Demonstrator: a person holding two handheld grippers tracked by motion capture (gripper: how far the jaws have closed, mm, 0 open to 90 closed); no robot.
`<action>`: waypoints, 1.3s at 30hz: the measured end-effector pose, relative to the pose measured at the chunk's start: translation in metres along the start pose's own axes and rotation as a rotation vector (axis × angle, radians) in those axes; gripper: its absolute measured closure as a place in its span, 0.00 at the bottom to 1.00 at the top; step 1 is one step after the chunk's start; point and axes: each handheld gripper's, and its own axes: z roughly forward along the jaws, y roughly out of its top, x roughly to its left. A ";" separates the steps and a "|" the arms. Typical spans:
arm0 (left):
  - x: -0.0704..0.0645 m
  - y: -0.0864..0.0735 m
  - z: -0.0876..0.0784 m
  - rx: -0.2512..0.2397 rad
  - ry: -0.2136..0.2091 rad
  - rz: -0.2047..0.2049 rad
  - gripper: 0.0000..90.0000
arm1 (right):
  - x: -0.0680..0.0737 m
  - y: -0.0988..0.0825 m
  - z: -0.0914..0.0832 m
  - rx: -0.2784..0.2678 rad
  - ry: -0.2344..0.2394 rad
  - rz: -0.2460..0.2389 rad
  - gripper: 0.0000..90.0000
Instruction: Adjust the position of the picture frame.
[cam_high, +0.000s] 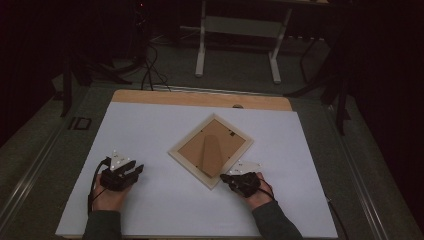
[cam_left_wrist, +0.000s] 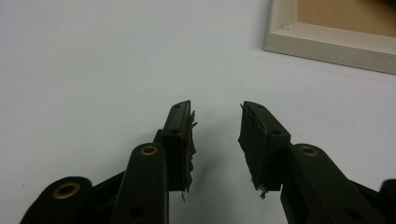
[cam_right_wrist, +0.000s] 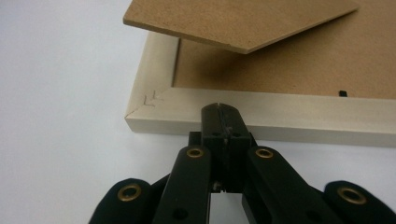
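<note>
A pale wooden picture frame (cam_high: 210, 150) lies face down on the white table sheet (cam_high: 150, 130), turned like a diamond, brown backing board up. Its fold-out stand (cam_right_wrist: 243, 21) juts up over the backing in the right gripper view. My right gripper (cam_high: 223, 177) is shut with nothing in it, tips right at the frame's near corner edge (cam_right_wrist: 154, 105). My left gripper (cam_high: 138, 168) rests on the sheet at the left, jaws open and empty, well apart from the frame. The frame's corner (cam_left_wrist: 327, 44) shows at the top right of the left gripper view.
The sheet covers a wooden table whose bare strip (cam_high: 200, 97) shows at the back. Beyond it stand a white table base (cam_high: 237, 45) and cables (cam_high: 150, 70) on the dark floor. A black stand (cam_high: 340, 85) is at the right.
</note>
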 end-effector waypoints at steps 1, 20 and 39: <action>0.000 0.000 0.000 -0.001 0.000 -0.001 0.72 | 0.000 0.000 0.000 0.000 0.000 0.000 1.00; 0.000 0.000 0.000 -0.002 0.000 0.000 0.72 | 0.014 0.025 0.027 0.011 0.025 -0.034 1.00; 0.000 0.000 0.000 -0.004 -0.002 0.000 0.72 | 0.020 0.047 0.052 0.016 0.040 -0.039 1.00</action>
